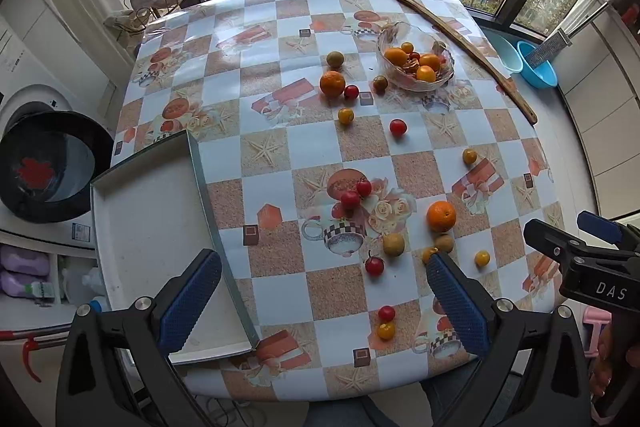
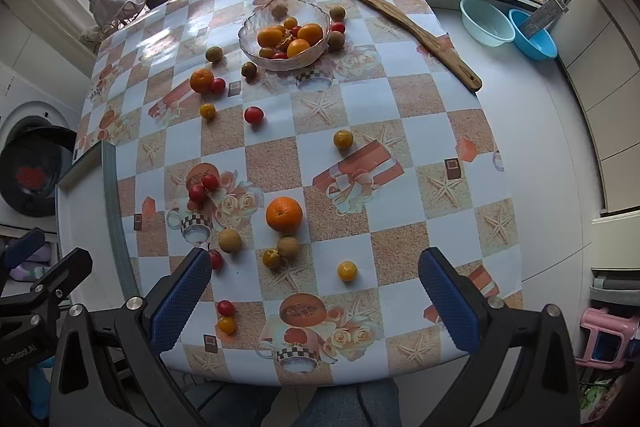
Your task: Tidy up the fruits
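Sorting should run from big to small, I judge: the desk (image 2: pixel 460 155) carries a white tray (image 1: pixel 152 211) at its near left edge, empty, and a glass bowl (image 2: pixel 285 35) at the far side that already holds oranges and small fruit. Taking the near orange (image 2: pixel 284 214) first looks wise, since it is the bulkiest loose piece and rolls easily; come down over it with the fingers either side and close gently. Next the far orange (image 2: pixel 201 80), then the brown round fruits (image 2: pixel 229 240), and last the red and yellow tomatoes (image 2: pixel 347 270), which need only a light squeeze. Both claws hover above the near edge: the left claw (image 1: pixel 324 303) is spread wide and holds nothing; the right claw (image 2: pixel 316 303) likewise gapes, touching no fruit.
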A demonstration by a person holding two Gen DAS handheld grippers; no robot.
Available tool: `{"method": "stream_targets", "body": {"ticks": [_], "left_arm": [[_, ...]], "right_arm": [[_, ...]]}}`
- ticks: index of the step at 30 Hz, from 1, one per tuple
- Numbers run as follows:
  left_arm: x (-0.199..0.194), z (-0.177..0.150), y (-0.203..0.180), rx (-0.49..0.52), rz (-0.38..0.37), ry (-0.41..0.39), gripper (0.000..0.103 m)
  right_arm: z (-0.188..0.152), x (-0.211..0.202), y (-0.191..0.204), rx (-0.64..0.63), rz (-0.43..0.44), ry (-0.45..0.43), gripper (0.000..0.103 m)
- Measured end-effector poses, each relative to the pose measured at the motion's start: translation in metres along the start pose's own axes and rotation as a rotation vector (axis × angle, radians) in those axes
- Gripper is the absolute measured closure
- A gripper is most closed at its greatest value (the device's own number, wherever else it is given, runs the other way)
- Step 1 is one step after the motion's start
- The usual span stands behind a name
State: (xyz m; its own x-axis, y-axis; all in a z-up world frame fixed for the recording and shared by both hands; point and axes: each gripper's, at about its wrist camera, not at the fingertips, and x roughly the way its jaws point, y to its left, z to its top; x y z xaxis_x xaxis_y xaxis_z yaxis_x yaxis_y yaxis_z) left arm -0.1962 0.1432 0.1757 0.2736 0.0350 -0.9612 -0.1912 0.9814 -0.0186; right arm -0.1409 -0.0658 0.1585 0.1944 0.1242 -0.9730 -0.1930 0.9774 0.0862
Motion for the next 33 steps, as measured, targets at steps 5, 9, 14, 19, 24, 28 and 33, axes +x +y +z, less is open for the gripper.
{"method": "stream_targets", "body": {"ticks": [5,9,14,19,24,28,33], "left_arm": [[-0.001,0.0,-0.001,0.0,0.005,-0.002,0.0],[-0.001,0.001,-0.001,-0.002,0.008,-0.002,0.0],[-0.001,0.001,0.0,0.002,0.006,-0.001,0.0],[0.002,0.001,-0.004,0.006,0.004,0.008,0.0],[0.007,0.004,-0.007,-0.004,0.002,0.023,0.0],[0.015,0.004,-0.007,-0.012,0.013,0.036,0.0],[0.031,0.0,-0.005,-0.002,0.035,0.067,0.0]], "right_arm": [[0.001,0.0,-0.001,0.002,0.001,0.002,0.0],[0.001,0.0,-0.001,-0.002,0.0,0.002,0.0],[0.002,0.0,-0.001,0.001,-0.003,0.002,0.0],[0.0,0.002,-0.007,0.015,0.001,0.007,0.0],[0.0,0.004,-0.014,0.024,0.004,0.013,0.0],[0.001,0.008,-0.017,0.031,0.007,0.024,0.0],[-0.002,0.019,-0.023,0.046,0.006,0.048,0.0]]}}
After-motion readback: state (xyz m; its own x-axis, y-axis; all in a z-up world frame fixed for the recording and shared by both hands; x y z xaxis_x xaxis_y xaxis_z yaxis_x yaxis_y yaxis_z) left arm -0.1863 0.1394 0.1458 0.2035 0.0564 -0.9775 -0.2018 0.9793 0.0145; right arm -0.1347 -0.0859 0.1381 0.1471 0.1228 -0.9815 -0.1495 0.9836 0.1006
